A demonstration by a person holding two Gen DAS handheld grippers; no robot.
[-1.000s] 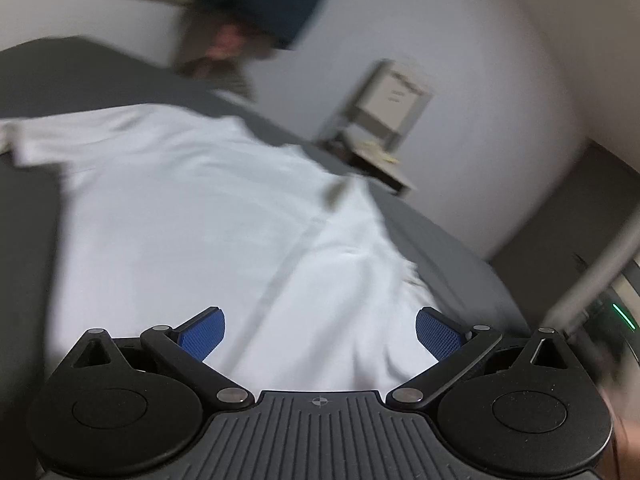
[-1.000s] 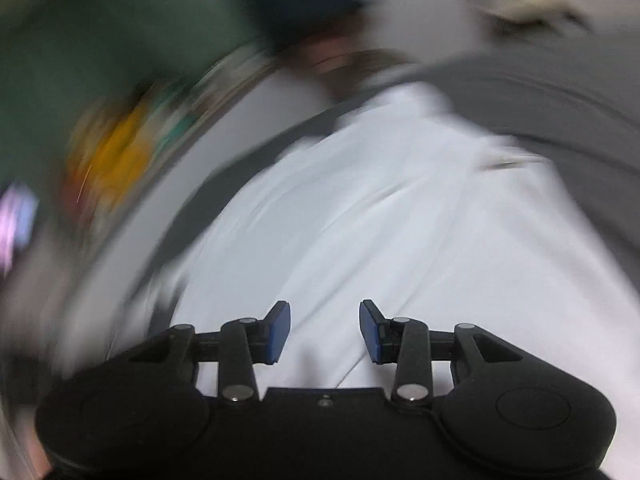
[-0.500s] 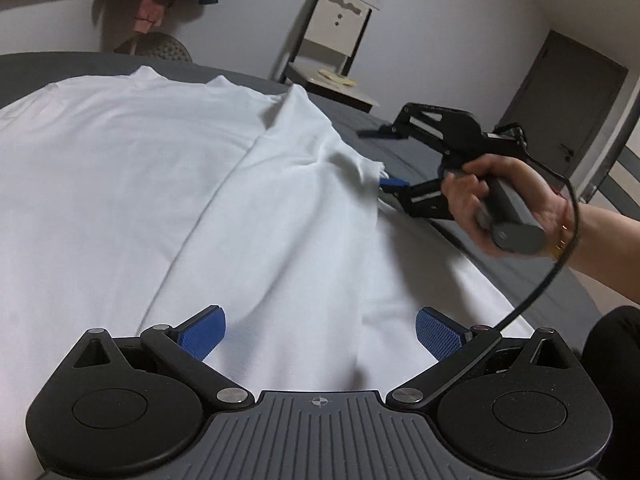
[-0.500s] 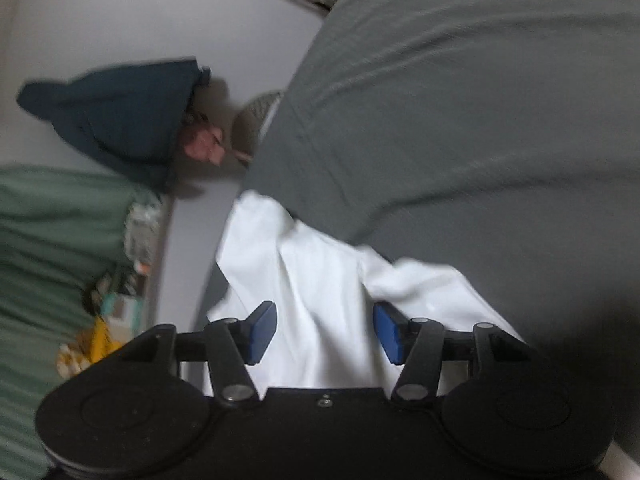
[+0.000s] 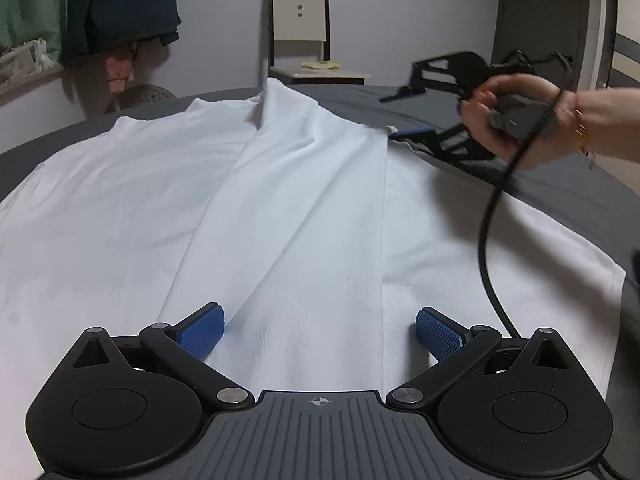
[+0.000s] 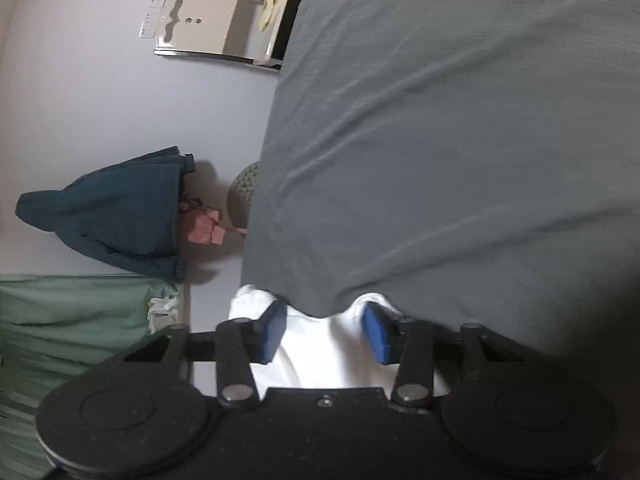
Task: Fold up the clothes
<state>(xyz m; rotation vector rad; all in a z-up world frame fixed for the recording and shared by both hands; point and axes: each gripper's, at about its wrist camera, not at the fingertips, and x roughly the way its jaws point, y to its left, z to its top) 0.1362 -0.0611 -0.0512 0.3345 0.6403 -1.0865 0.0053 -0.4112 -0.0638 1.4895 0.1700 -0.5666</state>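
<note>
White shirt (image 5: 280,208) lies spread across the grey bed (image 5: 560,184), covering most of the bed's near part and reaching back toward its far edge. One long flap of the shirt is folded over along the middle, forming a raised band that runs from the near edge up to a peak at the far edge, just in front of the chair (image 5: 298,36) by the wall. The shirt's right corner lies flat near the bed's right edge.

The left gripper (image 5: 320,330) hovers low over the shirt's near end with its jaws spread wide; the folded band passes between the blue pads (image 5: 202,330), but neither pad presses on the cloth.

The right gripper (image 6: 326,332) is rolled onto its side at the shirt's right edge, gripped by a hand (image 5: 516,120) with a black cable (image 5: 486,240) hanging down across the shirt. Its jaws stand partly apart and have just been closing a little. In the right wrist view a bunched part of the shirt (image 6: 320,352) sits between the pads, but they do not visibly pinch it. From the left wrist view, one blue pad (image 5: 412,133) lies against the bed at the shirt's hem.

A dark jacket (image 5: 120,8) hangs on the wall beyond the bed's far left corner, next to a green curtain (image 5: 24,4).
</note>
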